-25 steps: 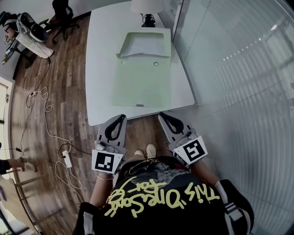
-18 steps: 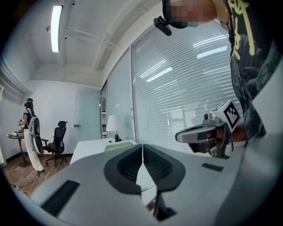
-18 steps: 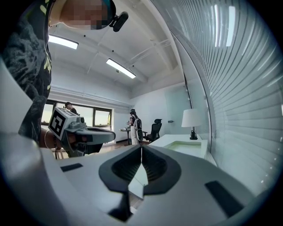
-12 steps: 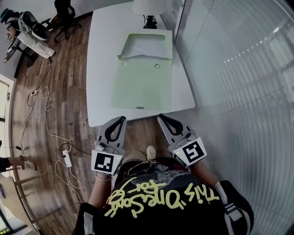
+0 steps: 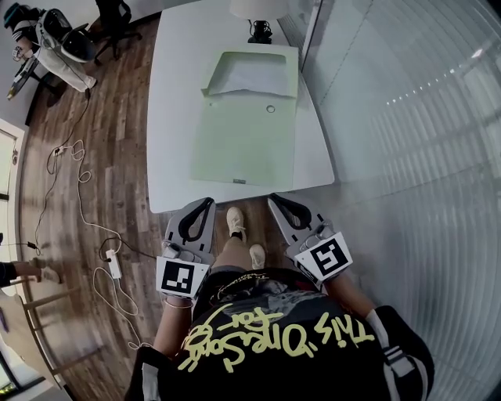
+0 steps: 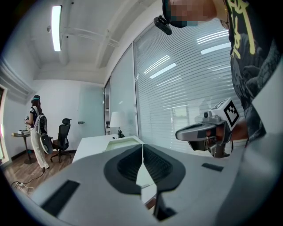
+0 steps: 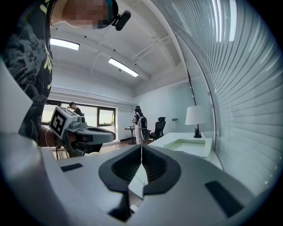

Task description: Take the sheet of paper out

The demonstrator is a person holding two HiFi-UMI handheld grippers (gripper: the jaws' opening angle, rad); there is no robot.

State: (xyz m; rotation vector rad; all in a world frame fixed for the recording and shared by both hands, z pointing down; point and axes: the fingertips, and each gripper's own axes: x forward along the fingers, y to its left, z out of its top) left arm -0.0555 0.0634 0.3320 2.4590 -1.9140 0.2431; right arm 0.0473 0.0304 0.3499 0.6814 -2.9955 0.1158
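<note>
A pale green folder lies on the white table, its top flap folded back. A white sheet of paper shows inside the open top. My left gripper and right gripper hover side by side just short of the table's near edge, both shut and empty. In the left gripper view the shut jaws of the left gripper point along the table toward the folder. In the right gripper view the right gripper is shut too, with the folder ahead to the right.
A table lamp stands at the table's far end. A glass wall with blinds runs along the right. Cables and a power strip lie on the wood floor at left. A person and an office chair are far left.
The person's foot has stepped forward below the table's near edge, and the table sits slightly nearer in view. Both grippers stay shut and keep their places.
</note>
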